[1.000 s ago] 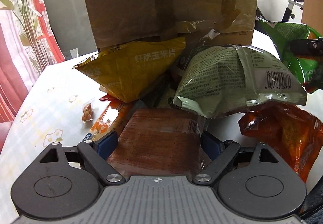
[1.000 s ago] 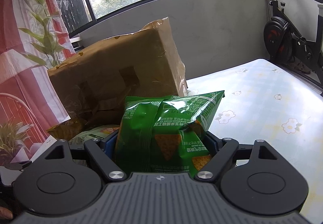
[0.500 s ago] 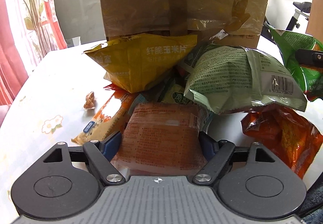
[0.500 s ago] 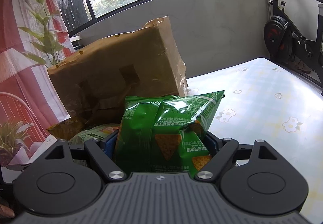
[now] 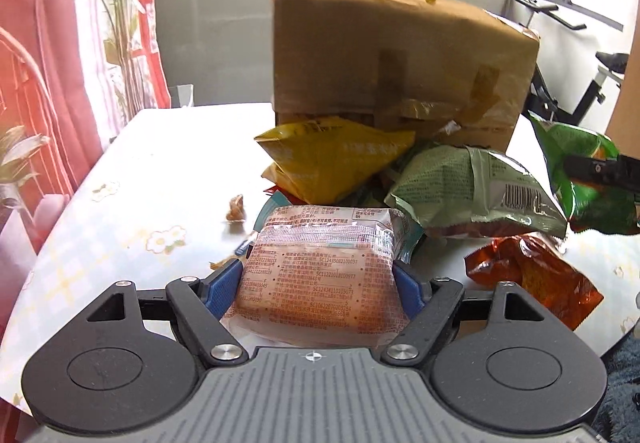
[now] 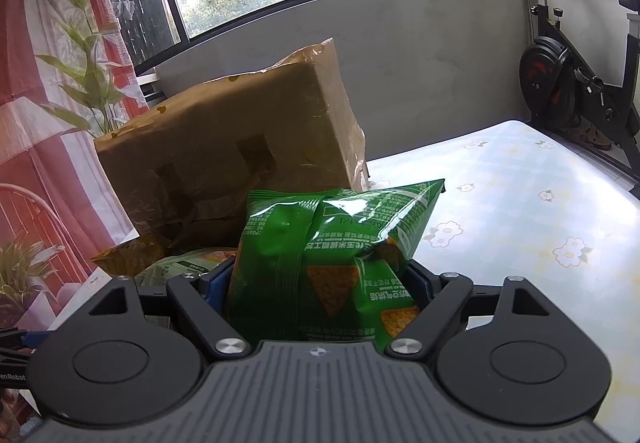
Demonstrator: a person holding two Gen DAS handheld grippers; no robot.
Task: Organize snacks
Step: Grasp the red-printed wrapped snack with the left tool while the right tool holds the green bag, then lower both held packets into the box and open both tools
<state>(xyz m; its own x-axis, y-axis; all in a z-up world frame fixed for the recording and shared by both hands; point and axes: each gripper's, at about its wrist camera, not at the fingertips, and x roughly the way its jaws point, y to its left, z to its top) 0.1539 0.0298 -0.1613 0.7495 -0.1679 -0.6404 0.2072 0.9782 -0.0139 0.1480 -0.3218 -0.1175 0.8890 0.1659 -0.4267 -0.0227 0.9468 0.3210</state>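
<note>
My left gripper [image 5: 318,285] is shut on a clear-wrapped reddish snack pack [image 5: 320,271], lifted above the table. Beyond it lie a yellow corn-chip bag [image 5: 336,163], a pale green bag [image 5: 472,189] and an orange-red bag [image 5: 536,279], heaped before a taped cardboard box [image 5: 400,55]. My right gripper [image 6: 320,289] is shut on a bright green tortilla-chip bag [image 6: 332,263], held in the air; that bag [image 5: 588,179] also shows at the right edge of the left wrist view. The box [image 6: 228,159] stands behind it.
The table [image 5: 132,211] wears a pale flowered cloth, with a small wrapped sweet [image 5: 236,208] left of the heap. Red curtains and a plant [image 6: 80,55] stand on the left. An exercise bike [image 6: 572,83] is beyond the table's far right edge.
My left gripper closed in on the reddish pack and lifted it up and back from the heap, so the box and bags look farther away. The right gripper and its green bag stayed still.
</note>
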